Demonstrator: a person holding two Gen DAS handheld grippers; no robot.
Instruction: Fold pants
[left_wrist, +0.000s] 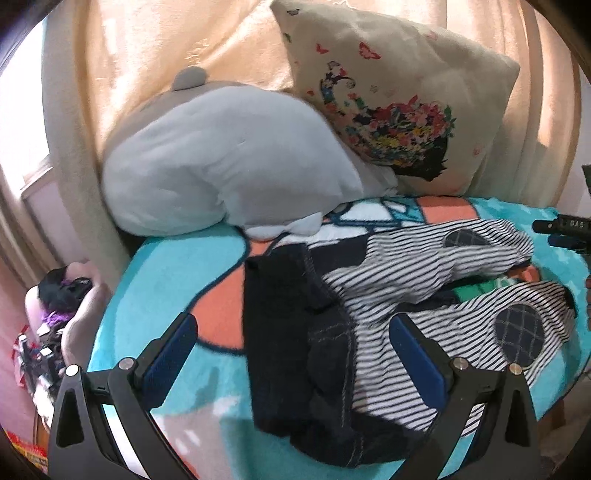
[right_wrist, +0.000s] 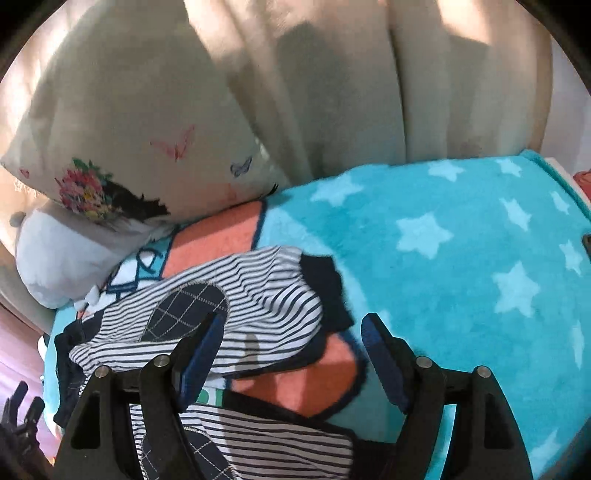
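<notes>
Small striped pants (left_wrist: 424, 295) with a dark navy waistband and dark quilted knee patches lie spread on a turquoise blanket (left_wrist: 166, 266). The waist is at the left, the two legs splay to the right. My left gripper (left_wrist: 291, 332) is open and hovers over the waistband, holding nothing. In the right wrist view the pant legs (right_wrist: 229, 306) lie below and left. My right gripper (right_wrist: 291, 332) is open above the leg cuffs, holding nothing. The right gripper's body shows at the right edge of the left wrist view (left_wrist: 565, 229).
A white plush pillow (left_wrist: 229, 166) and a cream cushion with a floral print (left_wrist: 399, 103) lean at the back against beige curtains (right_wrist: 332, 92). The blanket has pale stars (right_wrist: 480, 258) on the right. Clutter (left_wrist: 55, 314) lies off the bed's left edge.
</notes>
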